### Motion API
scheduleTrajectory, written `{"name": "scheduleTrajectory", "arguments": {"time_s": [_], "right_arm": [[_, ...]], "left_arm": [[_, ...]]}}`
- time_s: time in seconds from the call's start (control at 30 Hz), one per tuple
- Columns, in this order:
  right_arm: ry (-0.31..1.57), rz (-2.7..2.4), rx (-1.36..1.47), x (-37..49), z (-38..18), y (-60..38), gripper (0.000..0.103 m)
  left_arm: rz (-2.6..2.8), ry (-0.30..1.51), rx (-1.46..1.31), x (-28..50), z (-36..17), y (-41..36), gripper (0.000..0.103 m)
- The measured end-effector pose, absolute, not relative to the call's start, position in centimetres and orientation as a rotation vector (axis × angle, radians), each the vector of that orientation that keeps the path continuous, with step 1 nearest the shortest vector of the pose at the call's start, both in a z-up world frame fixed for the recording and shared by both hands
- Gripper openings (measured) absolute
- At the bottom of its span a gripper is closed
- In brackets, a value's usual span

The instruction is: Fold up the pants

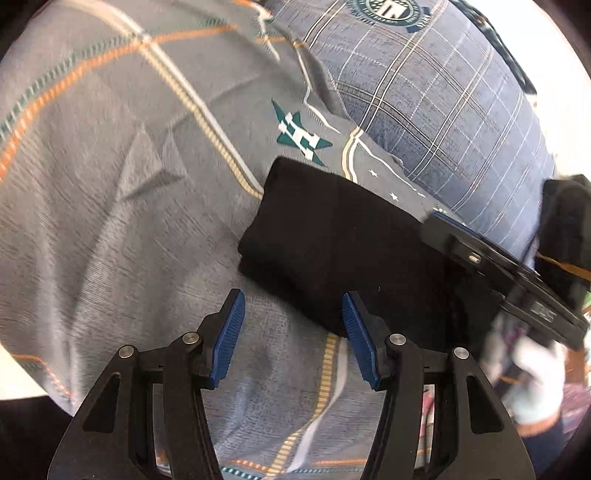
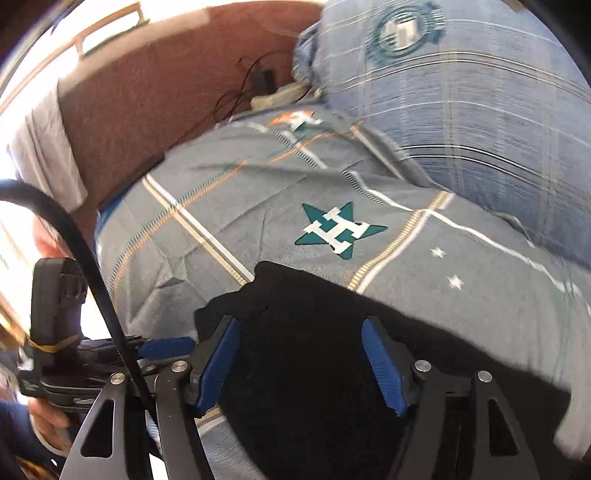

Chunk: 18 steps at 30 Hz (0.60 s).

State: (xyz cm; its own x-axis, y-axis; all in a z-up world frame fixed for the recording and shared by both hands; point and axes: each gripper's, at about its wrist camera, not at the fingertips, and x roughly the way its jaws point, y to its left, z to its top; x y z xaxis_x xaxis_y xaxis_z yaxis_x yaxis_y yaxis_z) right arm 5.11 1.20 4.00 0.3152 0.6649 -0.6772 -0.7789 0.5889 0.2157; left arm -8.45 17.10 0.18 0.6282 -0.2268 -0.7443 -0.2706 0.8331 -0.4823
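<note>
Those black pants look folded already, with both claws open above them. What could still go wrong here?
The bedsheet is soft and creased, so the folded pants could slump open if nudged. The left gripper hangs at their edge and might catch a layer. The right gripper, open right over them, could drag the fold.

A: How many pants (image 1: 343,251) on the bed?

B: 1 black pair, folded into 1 bundle.

A: Grippers?

B: 2. The left gripper (image 1: 293,338) has 2 blue pads (image 1: 228,339), and the right gripper (image 2: 301,363) has 2 as well.

A: Bedding?

B: 1 grey bedspread (image 1: 122,206) and 1 blue plaid pillow (image 1: 436,110).

A: Any emblems?

B: The right wrist view shows 2 large stars with an H, 1 teal star (image 2: 338,230) and 1 orange star (image 2: 295,120), blurred. Also 2 small white stars (image 2: 447,267) and 1 round crest (image 2: 402,31) on the pillow.

A: And behind the bed?

B: 1 brown headboard (image 2: 166,92), 1 thin black wire (image 2: 236,96).
</note>
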Motion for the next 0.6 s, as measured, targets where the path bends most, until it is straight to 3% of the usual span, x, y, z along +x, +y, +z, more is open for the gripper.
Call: {"name": "scheduleTrajectory", "arguments": {"time_s": [0.3, 0.6], "right_arm": [[0.877, 1.056, -0.359, 8.7, 3.3, 6.5, 0.067], [0.981, 1.137, -0.559, 11.2, 0.9, 10.6, 0.067]], "left_arm": [[0.005, 0.913, -0.709, -8.0, -0.8, 17.5, 0.062], [0.006, 0.863, -0.722, -7.0, -0.7, 16.4, 0.078]]}}
